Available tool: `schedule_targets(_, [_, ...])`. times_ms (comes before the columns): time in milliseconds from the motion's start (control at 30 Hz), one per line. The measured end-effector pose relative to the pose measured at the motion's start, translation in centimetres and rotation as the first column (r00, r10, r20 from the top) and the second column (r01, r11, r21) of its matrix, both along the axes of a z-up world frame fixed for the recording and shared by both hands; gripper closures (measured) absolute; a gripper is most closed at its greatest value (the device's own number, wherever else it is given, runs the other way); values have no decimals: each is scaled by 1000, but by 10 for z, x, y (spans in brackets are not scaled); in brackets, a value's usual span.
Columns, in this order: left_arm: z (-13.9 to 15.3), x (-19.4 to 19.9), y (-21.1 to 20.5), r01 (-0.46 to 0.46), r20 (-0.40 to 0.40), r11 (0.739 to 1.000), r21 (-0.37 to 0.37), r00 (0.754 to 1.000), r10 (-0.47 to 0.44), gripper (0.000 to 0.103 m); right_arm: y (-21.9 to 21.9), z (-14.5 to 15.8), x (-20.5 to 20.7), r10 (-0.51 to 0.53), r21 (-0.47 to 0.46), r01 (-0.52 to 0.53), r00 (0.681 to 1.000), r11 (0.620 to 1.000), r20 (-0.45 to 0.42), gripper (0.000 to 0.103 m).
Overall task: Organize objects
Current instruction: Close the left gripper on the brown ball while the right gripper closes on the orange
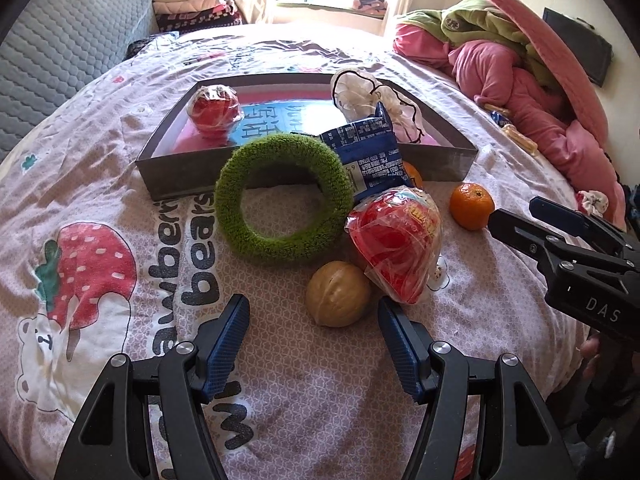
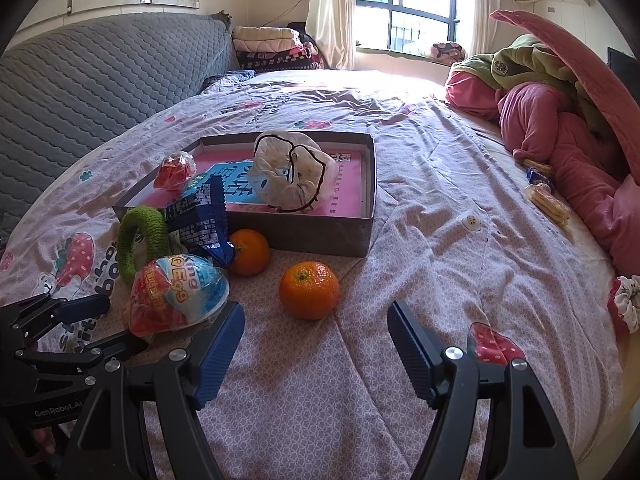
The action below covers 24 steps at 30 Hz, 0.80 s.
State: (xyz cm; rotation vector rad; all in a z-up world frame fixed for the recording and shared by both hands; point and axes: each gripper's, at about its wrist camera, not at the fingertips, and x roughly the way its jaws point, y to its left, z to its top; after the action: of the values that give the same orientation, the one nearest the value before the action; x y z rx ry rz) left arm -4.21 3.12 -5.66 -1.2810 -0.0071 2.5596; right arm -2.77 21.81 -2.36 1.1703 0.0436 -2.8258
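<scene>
A grey shallow box [image 1: 304, 178] [image 2: 320, 236] lies on the bed. It holds a wrapped red egg [image 1: 216, 110] [image 2: 174, 170] and a white bag [image 1: 376, 100] [image 2: 292, 172]. In front of the box lie a green fuzzy ring [image 1: 280, 200] [image 2: 140, 236], a blue snack packet [image 1: 368, 152] [image 2: 200, 216], a wrapped toy egg [image 1: 396, 240] [image 2: 176, 296], a walnut [image 1: 338, 294] and two oranges [image 2: 249, 252] [image 2: 309, 290]. My left gripper [image 1: 312, 303] [image 2: 108, 320] is open, just short of the walnut. My right gripper [image 2: 315, 309] [image 1: 514, 211] is open, just short of the nearer orange [image 1: 472, 206].
The bed sheet [image 2: 420, 240] has a strawberry-bear print. Pink and green bedding [image 1: 520, 72] [image 2: 560, 128] is piled at the right, with biscuit packets [image 2: 546, 196] beside it. A grey quilted headboard [image 2: 100, 80] stands at the left. A scrunchie [image 2: 626, 304] lies at the right edge.
</scene>
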Motion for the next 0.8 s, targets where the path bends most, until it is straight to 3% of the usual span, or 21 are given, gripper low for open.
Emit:
schedule_targets(433, [-7,-8,3,15,8,999,30,1000,-16,37,0,-17,-24,-5,21,4,999,1000,32,30])
schedule_targets(800, [-8,-12,1,15,8,998,65,1000,-16,53,-6,-25,-34,6,44,-8,999,999,37,30])
